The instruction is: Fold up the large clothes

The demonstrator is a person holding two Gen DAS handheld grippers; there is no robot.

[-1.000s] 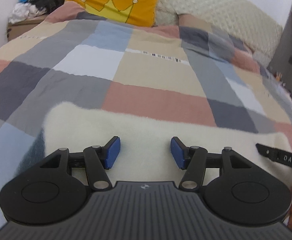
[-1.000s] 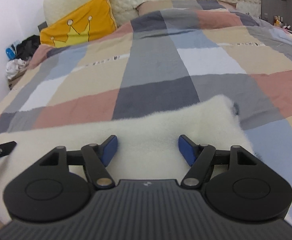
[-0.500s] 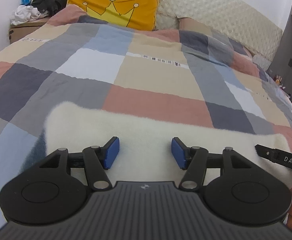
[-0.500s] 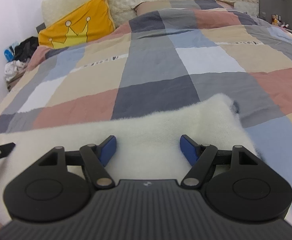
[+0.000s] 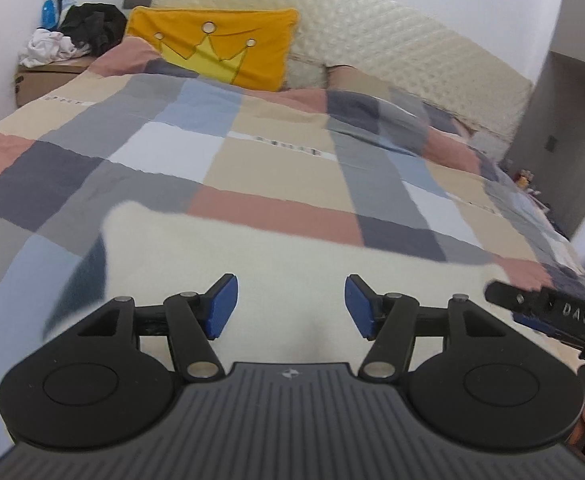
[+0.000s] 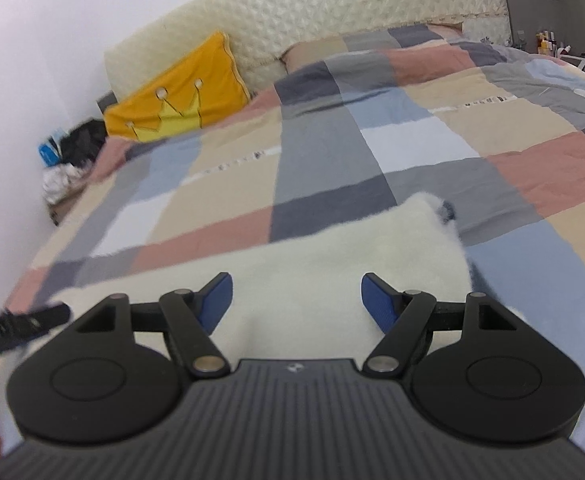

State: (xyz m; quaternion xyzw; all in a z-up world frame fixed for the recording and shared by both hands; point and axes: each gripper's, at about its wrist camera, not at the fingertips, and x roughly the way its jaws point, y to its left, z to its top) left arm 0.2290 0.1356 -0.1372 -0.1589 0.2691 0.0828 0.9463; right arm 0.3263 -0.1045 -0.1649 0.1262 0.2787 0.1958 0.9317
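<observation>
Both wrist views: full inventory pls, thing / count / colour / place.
garment: 1, cream fleece, flat on the quilt's near end, under both grippers
quilt: 1, checked grey, blue, beige, pink, covering the bed
cushion: 1, orange with yellow crown, at the headboard
headboard: 1, cream, quilted, far end
clothes pile: 1, black and white, on a box beside the bed
left gripper: black, blue fingers, open, nothing between
right gripper: black, blue fingers, open, nothing between
</observation>
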